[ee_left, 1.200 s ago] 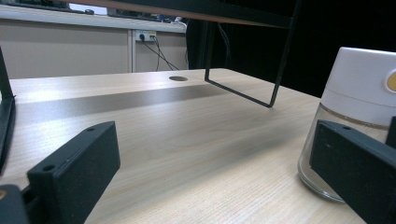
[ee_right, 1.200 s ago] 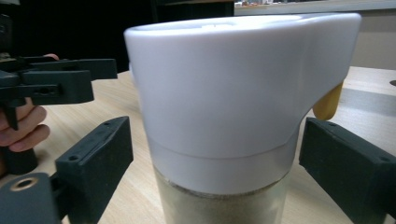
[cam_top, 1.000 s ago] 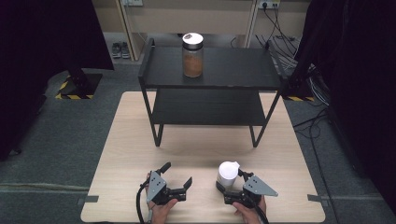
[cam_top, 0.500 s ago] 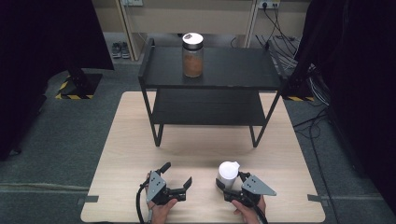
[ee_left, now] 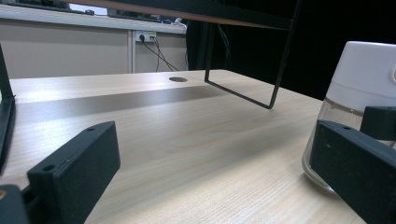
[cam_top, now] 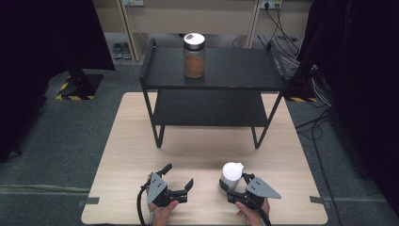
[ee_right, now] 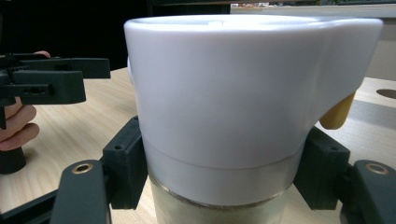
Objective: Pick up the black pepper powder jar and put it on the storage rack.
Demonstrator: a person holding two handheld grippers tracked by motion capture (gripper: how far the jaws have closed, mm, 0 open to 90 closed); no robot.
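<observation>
Standing upright near the front edge of the bench (cam_top: 131,141), the white-capped glass jar (cam_top: 231,177) sits just right of the middle, between the jaws of the right hand-held gripper (cam_top: 234,183). Its cap is tall, smooth and plain white, slightly wider at the top, with a small lip or spout bulging out on 1 side; the right gripper view shows a yellowish tab tucked under that bulge. Below the cap the body is clear glass, widening a little toward the base as the left gripper view shows, and what it contains cannot be made out. The right hand-held gripper has its 2 black jaws pressed against opposite sides of the jar just under the cap, closed on it. The left hand-held gripper (cam_top: 178,180) lies low over the bench just to the left of the jar, its jaws spread wide with nothing between them. Farther back on the bench stands a black 2-tier shelf (cam_top: 160,75), well apart from both hands, and on its top tier is a second glass jar (cam_top: 194,55) with brown contents and a light lid.
</observation>
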